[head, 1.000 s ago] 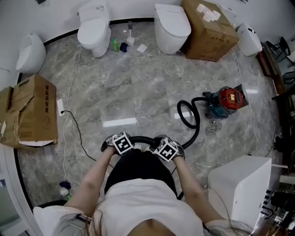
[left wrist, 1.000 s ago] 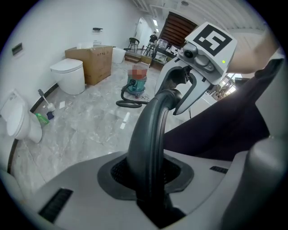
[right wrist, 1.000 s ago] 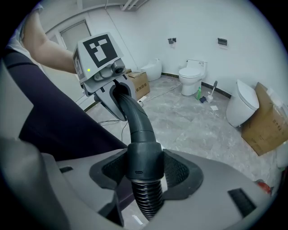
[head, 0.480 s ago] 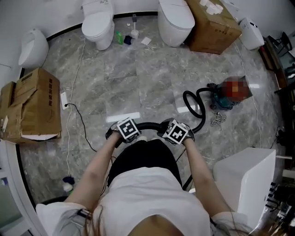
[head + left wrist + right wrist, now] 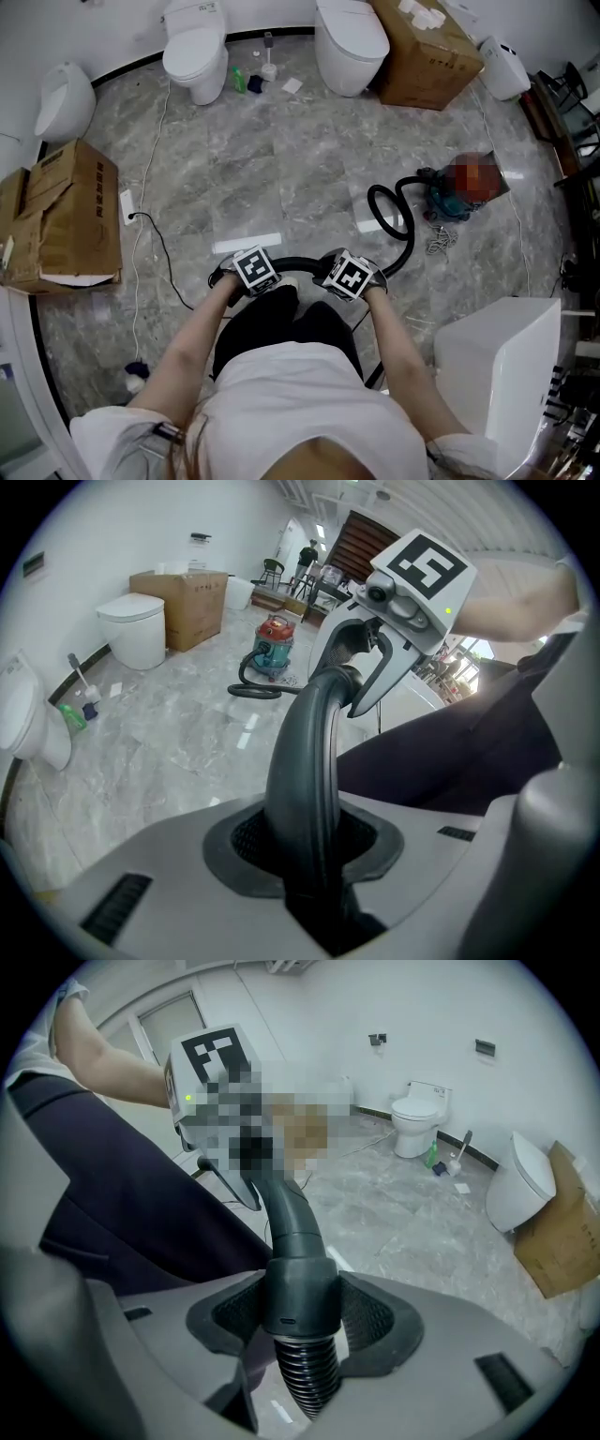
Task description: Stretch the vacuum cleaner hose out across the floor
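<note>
- The left gripper (image 5: 305, 855) is clamped on the smooth curved end tube of the vacuum cleaner hose (image 5: 300, 263). The right gripper (image 5: 300, 1321) holds the hose's cuff just above the ribbed part, jaws wide around it.
- A white cabinet (image 5: 497, 366) crowds the right side, and the hose loops past it to the vacuum cleaner (image 5: 441, 202).
- Bare marble floor (image 5: 281, 169) lies open ahead.
- At left, a cardboard box (image 5: 70, 216) has loose flaps, contents unseen.
- Farthest, a closed carton (image 5: 422, 56) has white pieces on top.
</note>
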Tool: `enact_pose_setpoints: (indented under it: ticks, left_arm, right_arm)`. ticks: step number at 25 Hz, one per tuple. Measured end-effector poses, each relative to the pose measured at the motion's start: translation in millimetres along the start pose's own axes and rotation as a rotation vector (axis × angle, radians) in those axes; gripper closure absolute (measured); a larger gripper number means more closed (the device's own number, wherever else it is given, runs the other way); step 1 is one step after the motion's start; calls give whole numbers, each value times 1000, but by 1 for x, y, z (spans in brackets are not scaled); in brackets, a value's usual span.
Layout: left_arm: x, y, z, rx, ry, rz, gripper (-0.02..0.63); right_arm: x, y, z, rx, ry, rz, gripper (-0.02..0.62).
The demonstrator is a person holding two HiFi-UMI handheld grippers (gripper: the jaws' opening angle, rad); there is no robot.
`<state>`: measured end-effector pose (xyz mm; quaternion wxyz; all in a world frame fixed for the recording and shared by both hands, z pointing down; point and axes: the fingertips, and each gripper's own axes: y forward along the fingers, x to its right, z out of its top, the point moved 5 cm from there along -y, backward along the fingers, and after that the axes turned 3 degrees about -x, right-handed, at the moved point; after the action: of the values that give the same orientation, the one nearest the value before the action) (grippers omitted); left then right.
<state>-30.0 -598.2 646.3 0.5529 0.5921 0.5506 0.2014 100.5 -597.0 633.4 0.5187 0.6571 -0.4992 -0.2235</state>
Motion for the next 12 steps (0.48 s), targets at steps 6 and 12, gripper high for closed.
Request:
enact_pose_setpoints:
  ticks: [6, 12]
  left_arm:
    - [32, 10, 7, -16, 22, 11, 494]
    - [90, 23, -1, -12, -19, 19, 494]
  right_arm:
    - [-19, -10, -28, 0, 8, 5, 351]
    - [-57, -20, -63, -27, -36, 16, 351]
